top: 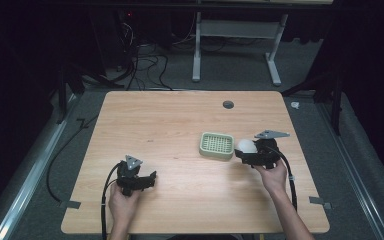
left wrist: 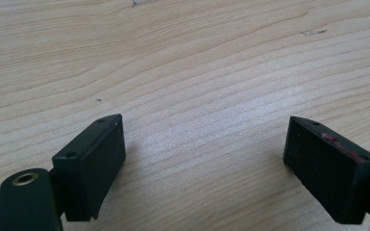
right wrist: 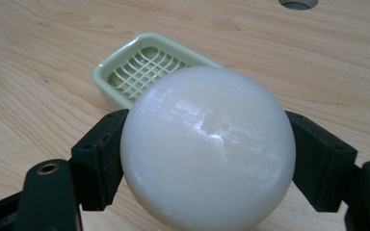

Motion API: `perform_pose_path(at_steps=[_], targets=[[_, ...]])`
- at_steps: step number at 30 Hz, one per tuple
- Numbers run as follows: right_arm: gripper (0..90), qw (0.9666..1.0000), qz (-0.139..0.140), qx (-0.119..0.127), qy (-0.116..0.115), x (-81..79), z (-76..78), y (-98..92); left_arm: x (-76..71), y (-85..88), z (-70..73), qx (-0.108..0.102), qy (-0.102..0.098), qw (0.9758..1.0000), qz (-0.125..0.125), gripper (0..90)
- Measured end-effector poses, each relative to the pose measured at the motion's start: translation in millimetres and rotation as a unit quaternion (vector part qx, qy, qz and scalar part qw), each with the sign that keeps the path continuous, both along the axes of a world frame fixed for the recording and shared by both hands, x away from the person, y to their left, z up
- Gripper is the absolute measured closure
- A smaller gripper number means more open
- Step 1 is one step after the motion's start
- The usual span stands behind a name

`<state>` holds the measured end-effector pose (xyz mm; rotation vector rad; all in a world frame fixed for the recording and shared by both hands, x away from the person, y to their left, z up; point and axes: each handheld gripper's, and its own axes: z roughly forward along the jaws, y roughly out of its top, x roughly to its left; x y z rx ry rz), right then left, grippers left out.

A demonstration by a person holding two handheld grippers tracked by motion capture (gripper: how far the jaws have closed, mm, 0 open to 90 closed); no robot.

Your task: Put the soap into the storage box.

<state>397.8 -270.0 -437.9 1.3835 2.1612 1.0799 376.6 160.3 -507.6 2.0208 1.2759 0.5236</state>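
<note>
Right hand-held gripper [top: 244, 151] clamps white round soap [top: 247, 145] between both jaws, just right of pale green soap dish [top: 216, 145] at bench [top: 180, 130] centre-right. Soap raised off wood, close to dish rim, not in it. In right gripper view soap [right wrist: 207, 149] bulges between jaws, slotted dish [right wrist: 144, 67] behind it, upper left. Left hand-held gripper [top: 147, 181] near bench front-left, well apart from dish, jaws spread wide over bare wood [left wrist: 202, 72], holding nothing. Grey round hole cover [top: 228, 104] near far edge.
</note>
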Motion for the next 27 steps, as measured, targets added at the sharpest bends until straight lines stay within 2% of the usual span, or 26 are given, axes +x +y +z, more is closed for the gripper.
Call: perform_pose_path(at_steps=[7, 27], targets=[[23.8, 0.9999, 0.009, 0.012, 0.003, 7.0, 2.2, 8.4, 0.0, 0.0, 0.0, 0.000, 0.000, 1.0000, 0.000, 15.2], [23.8, 0.9994, 0.034, -0.005, 0.009, 28.2, 5.0, 36.3, 0.0, 0.2, 0.0, -0.002, 0.001, 1.0000, 0.000, 15.2]])
